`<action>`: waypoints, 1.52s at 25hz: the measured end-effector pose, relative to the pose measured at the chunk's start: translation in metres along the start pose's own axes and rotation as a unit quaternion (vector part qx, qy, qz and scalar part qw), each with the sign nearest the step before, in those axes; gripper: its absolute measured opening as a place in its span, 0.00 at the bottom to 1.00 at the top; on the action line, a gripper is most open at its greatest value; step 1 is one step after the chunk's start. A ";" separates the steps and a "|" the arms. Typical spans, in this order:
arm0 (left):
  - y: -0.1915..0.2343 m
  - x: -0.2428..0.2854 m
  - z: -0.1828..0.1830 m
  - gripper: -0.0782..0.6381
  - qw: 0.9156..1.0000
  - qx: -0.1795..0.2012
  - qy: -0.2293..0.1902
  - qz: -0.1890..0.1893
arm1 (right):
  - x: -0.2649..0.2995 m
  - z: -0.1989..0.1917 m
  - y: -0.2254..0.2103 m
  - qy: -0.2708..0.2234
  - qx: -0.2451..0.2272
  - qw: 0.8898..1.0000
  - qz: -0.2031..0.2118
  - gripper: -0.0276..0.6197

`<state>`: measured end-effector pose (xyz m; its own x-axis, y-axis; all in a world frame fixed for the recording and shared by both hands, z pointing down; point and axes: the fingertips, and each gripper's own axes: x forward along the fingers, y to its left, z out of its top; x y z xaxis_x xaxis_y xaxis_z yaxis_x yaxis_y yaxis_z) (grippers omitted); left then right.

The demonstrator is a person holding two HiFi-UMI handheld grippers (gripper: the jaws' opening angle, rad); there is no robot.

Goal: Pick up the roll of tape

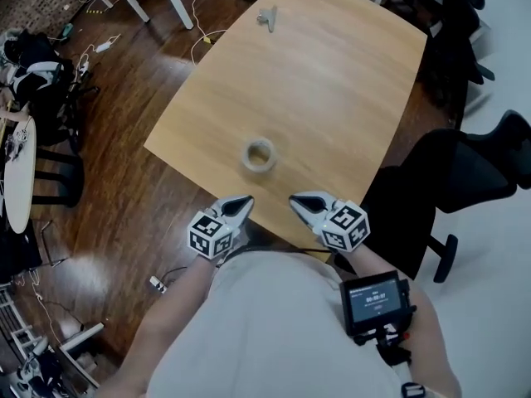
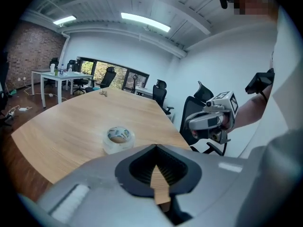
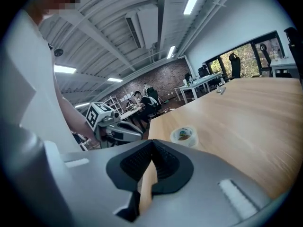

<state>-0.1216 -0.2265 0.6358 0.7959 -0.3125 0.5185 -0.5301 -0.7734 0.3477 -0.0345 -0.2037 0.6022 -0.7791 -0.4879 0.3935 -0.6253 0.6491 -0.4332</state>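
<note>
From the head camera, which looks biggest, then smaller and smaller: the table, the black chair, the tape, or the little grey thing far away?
1. table
2. chair
3. tape
4. grey thing, which lies farther from the camera, so its last place is less sure.

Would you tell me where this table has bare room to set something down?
Most of the table is bare: the stretch between the roll of tape and the small clip at the far end, and the right side toward the black chair. The near edge is tighter: tape, left hand-held gripper, right hand-held gripper.
</note>
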 end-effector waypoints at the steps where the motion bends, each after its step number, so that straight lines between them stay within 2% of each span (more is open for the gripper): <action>1: 0.003 0.002 0.002 0.12 1.000 0.003 0.002 -0.007 | 0.003 0.001 0.002 0.005 0.003 1.000 0.002 0.05; 5: 0.017 0.008 0.014 0.12 0.999 0.021 0.010 -0.026 | 0.021 0.007 0.003 0.012 0.012 1.000 0.005 0.05; 9: 0.032 0.016 0.022 0.12 0.998 0.047 0.023 -0.032 | 0.037 0.011 -0.010 -0.005 0.024 1.000 -0.010 0.05; 14: 0.045 0.038 0.030 0.12 0.993 0.104 0.056 -0.031 | 0.038 0.004 -0.035 -0.029 0.073 0.996 -0.047 0.05; 16: 0.046 0.049 0.029 0.12 0.988 0.129 0.076 -0.036 | 0.034 -0.001 -0.036 -0.032 0.078 0.995 -0.057 0.05; 21: 0.058 0.072 0.021 0.12 0.968 0.199 0.147 -0.029 | 0.029 -0.007 -0.029 -0.036 0.077 0.995 -0.058 0.05; 25: 0.070 0.084 0.002 0.19 0.943 0.247 0.219 -0.031 | 0.027 -0.008 -0.028 -0.046 0.087 0.993 -0.058 0.05; 29: 0.081 0.096 -0.018 0.22 0.915 0.275 0.292 -0.038 | 0.020 -0.011 -0.035 -0.056 0.097 0.992 -0.065 0.05; 31: 0.083 0.100 -0.022 0.22 0.904 0.285 0.315 -0.039 | 0.016 -0.014 -0.037 -0.060 0.101 0.991 -0.069 0.05; 35: 0.083 0.107 -0.020 0.22 0.894 0.289 0.341 -0.040 | 0.011 -0.020 -0.038 -0.066 0.109 0.989 -0.079 0.05; 38: 0.081 0.112 -0.017 0.28 0.891 0.281 0.354 -0.032 | 0.007 -0.021 -0.038 -0.074 0.115 0.987 -0.089 0.05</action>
<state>-0.0801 -0.3149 0.7353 0.3303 0.0154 0.9437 -0.1011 -0.9935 0.0516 -0.0149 -0.2192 0.6388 -0.6435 -0.6731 0.3644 -0.7327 0.4038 -0.5479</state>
